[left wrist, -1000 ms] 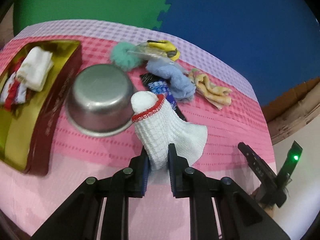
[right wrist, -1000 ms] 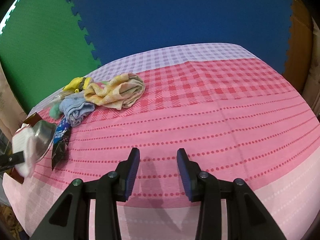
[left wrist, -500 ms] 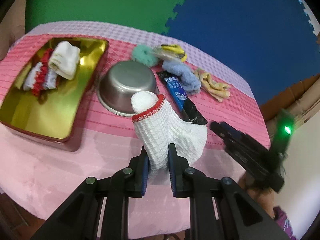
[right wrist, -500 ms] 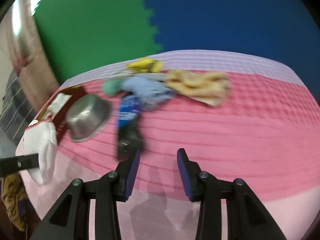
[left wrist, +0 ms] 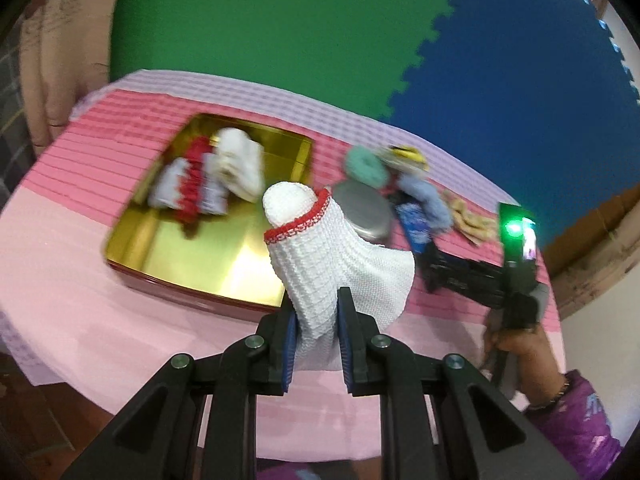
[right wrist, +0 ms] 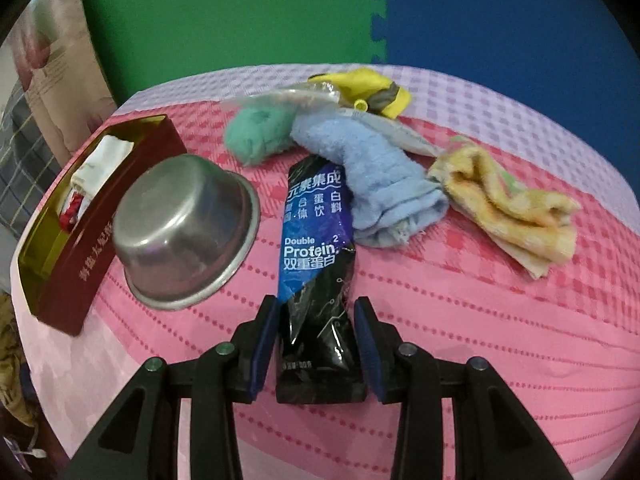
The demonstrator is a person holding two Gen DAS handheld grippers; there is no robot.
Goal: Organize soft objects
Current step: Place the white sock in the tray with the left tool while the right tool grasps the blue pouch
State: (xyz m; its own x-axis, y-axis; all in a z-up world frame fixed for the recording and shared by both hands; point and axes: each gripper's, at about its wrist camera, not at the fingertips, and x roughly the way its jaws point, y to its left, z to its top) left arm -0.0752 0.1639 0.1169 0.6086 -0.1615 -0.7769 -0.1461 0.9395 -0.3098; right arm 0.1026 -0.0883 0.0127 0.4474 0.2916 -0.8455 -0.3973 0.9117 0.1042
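My left gripper (left wrist: 316, 314) is shut on a white knitted sock with a red trim (left wrist: 320, 248) and holds it upright in the air, in front of the open gold tin (left wrist: 224, 260). Folded white and red-trimmed cloths (left wrist: 212, 180) lie in the tin. My right gripper (right wrist: 316, 320) is open, and its fingers straddle the lower end of a black and blue protein sachet (right wrist: 316, 248) lying on the pink tablecloth. The pads do not press it. Behind the sachet lie a blue towel (right wrist: 380, 184), a green fluffy piece (right wrist: 256, 132) and a yellow-orange cloth (right wrist: 512, 208).
An upturned steel bowl (right wrist: 184, 224) sits between the red-sided tin (right wrist: 80, 256) and the sachet. A yellow toy in a clear bag (right wrist: 360, 88) lies at the back. The hand (left wrist: 516, 344) holding the right gripper shows at the table's right edge. Green and blue foam mats stand behind.
My left gripper has carried the white sock leftward and up, bringing the tin in front of it. My right gripper has swung left across the table until the sachet lay between its fingers.
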